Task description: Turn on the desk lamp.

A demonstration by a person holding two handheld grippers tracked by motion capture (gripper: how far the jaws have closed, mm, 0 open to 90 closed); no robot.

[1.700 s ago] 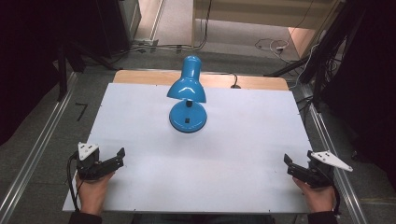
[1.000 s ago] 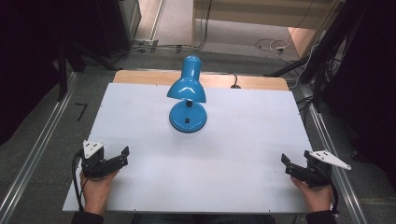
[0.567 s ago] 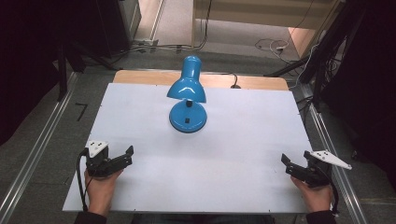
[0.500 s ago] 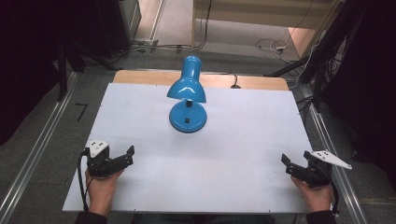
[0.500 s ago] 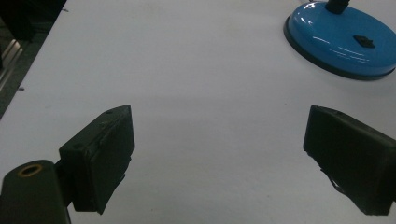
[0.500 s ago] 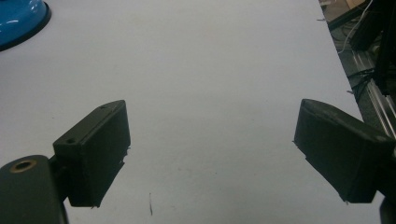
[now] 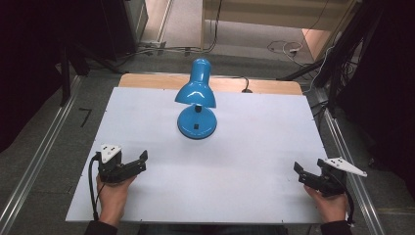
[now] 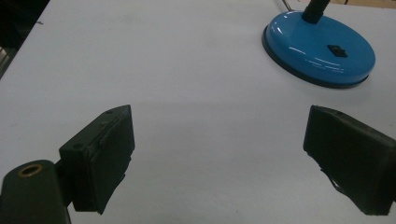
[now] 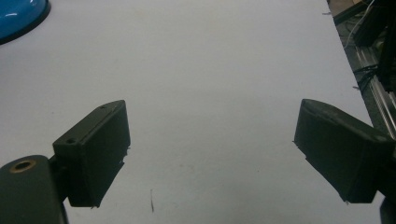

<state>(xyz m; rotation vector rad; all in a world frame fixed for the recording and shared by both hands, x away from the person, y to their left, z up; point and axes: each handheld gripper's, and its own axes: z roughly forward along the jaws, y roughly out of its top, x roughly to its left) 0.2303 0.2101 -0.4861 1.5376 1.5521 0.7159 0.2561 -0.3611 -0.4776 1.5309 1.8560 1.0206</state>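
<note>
While our left gripper holds its fingers spread apart over bare white bench, we keep the right gripper just as wide, fingers clamped on nothing. Farther out, the blue desk lamp stands upright mid-bench toward the far edge, well apart from both grippers, its round base ahead of our left fingers.

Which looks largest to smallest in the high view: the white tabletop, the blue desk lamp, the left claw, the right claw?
1. White rectangular tabletop, by far the largest.
2. Blue metal desk lamp.
3. Left claw and right claw: the two black tools look alike in size, so no ranking between them.
</note>
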